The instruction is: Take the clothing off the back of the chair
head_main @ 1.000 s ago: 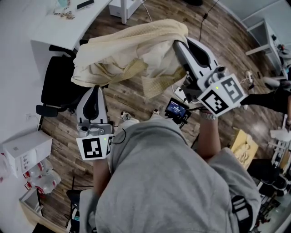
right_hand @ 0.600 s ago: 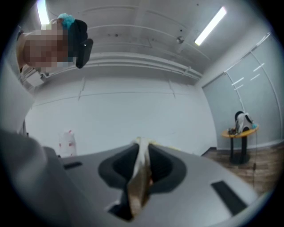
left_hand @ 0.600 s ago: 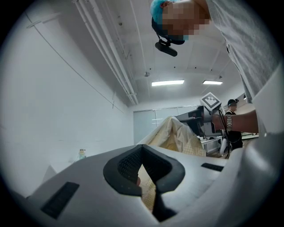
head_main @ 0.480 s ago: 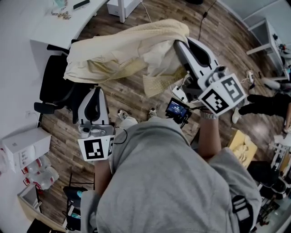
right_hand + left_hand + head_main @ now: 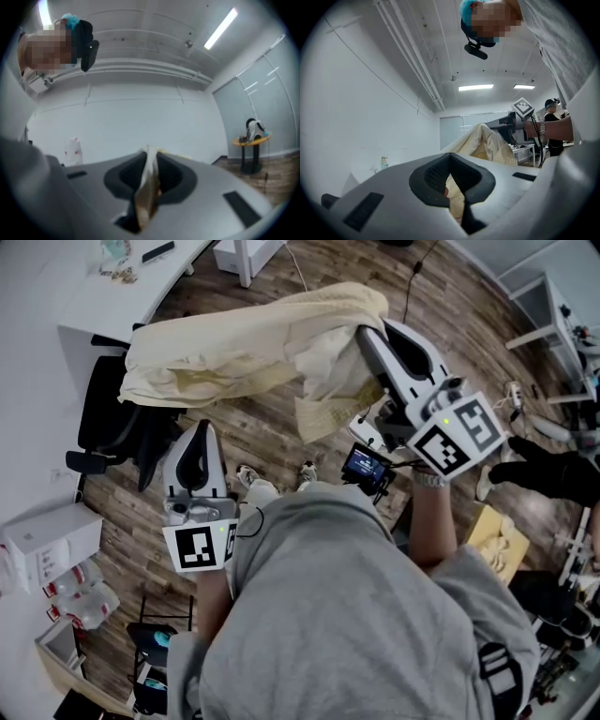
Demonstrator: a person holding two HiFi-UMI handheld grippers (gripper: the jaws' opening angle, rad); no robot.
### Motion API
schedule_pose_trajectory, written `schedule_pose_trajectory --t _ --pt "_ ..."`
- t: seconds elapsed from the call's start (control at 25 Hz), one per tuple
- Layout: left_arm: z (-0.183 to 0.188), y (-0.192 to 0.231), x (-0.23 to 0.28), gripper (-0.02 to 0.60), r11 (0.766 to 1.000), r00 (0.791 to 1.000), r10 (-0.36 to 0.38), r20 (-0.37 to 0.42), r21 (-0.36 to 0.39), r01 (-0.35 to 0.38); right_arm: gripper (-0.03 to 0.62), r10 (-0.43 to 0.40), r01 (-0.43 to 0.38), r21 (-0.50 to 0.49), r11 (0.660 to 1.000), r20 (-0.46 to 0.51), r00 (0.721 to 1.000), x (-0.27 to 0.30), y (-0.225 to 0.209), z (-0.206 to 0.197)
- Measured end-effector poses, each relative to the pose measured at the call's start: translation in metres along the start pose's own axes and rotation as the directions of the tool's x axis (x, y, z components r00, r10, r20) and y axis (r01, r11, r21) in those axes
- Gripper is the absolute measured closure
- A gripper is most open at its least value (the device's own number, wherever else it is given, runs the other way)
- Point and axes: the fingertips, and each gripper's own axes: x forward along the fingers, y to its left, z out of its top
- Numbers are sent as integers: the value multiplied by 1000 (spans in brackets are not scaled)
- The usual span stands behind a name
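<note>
Clothing [image 5: 234, 343] further left, left gripper [image 5: 202, 425] and right gripper [image 5: 362, 331] level, both tight on it.

Chair back [image 5: 108, 423] partly hidden beneath draped clothing [image 5: 253, 338], desk items [image 5: 114, 261] too small to identify

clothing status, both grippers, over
Left gripper jaws shut on clothing. Right gripper jaws shut on it too. Clothing held up between them, one end over the chair. Nothing seen in the way.
</note>
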Motion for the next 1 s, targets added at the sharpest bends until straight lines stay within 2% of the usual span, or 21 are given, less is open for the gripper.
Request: schedule_pose_trajectory --t 0.56,1.0 --pt "2 -35 4 548 1000 1000 -12 4 2 12 513 -8 8 -6 1000 -4 1000 -34 -18 1" --pt "-1 -60 -5 548 1000 1000 5 -2 -3 -5 513 -3 3 0 1000 -11 1000 -58 -27 -2"
